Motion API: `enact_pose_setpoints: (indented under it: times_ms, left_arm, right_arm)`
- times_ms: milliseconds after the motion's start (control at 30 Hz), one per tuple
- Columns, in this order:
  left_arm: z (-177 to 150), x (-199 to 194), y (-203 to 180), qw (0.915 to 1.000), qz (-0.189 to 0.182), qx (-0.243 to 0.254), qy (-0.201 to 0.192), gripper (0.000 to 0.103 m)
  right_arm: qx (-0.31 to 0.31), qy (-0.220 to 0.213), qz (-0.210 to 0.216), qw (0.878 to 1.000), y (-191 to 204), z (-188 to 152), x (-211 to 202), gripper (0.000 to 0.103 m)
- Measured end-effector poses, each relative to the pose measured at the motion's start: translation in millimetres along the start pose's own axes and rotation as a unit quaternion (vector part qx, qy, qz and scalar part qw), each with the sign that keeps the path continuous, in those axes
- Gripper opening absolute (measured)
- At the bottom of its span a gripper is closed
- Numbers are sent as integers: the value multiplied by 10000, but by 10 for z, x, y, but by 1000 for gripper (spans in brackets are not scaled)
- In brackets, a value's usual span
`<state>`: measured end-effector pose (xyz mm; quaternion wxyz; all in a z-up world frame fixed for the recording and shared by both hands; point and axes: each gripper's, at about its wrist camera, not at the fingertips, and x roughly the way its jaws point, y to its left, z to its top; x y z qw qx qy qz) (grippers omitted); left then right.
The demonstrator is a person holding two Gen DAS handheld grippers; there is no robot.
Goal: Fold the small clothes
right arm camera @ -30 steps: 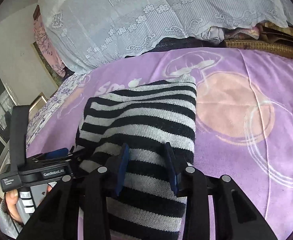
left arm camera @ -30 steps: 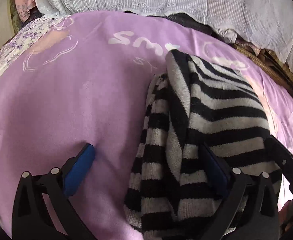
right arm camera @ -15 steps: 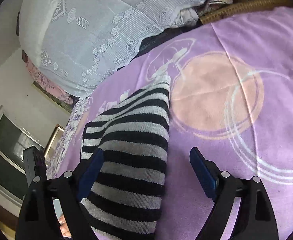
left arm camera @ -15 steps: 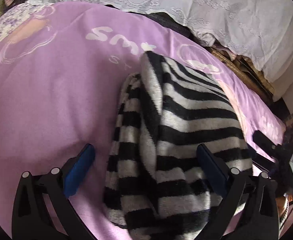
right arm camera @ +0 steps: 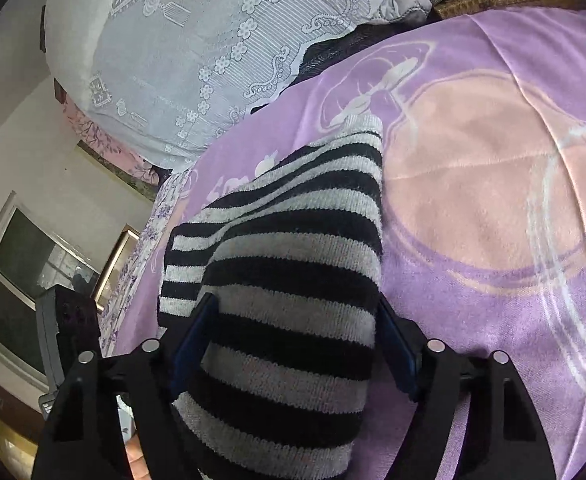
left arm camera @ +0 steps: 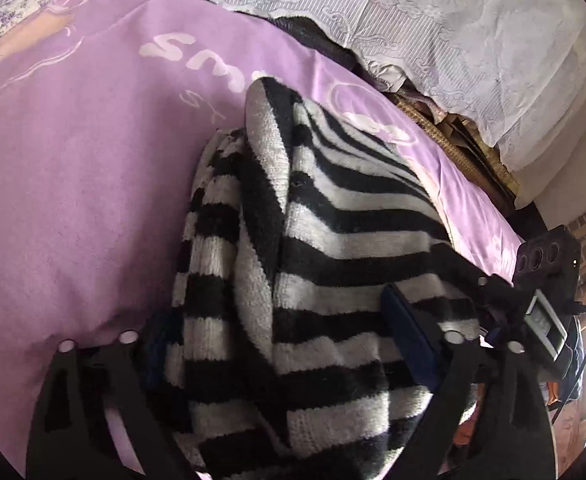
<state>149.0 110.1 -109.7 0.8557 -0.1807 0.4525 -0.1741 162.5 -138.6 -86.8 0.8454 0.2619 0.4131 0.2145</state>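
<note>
Purple blanket-covered bed [right arm camera: 493, 208] with lace fabric behind; folded black-and-white striped knit sweater [right arm camera: 293, 280] lies on it; right claw [right arm camera: 293, 344] straddles its near end, jaws just closing; left claw [left arm camera: 281, 344] also closing around the bundle, pads at its sides.

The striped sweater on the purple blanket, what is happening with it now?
A person is folding the striped sweater on the purple blanket with two handheld grippers. It already lies folded into a narrow bundle. The left gripper and the right gripper each straddle its near end, and their jaws have just been closing around it. Whether the pads press on it yet is unclear.
</note>
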Motion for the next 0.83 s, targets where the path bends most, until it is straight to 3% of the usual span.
enact_pose_setpoints:
  times_ms: [133,333,600,833]
  left_arm:
    - [-49,-63,-64,9995,164,172,-198,65]
    - [-102,-140,-200,9968,383,539,-449,53]
    - [-273,-203,-511,9924,448,1022,-519,48]
    - [-549,-266,-961,9876,210,1500,-421,47]
  right_arm:
    - [-547,-241,-338,9976,186,-54,-72,66]
    - [-848,-479,-520,9939,271,-89,-237,64]
    - [-956,-686,-892,9890,255,-237,-578,64]
    - [-848,-828,-1199,9857,58,-524,-1168,64]
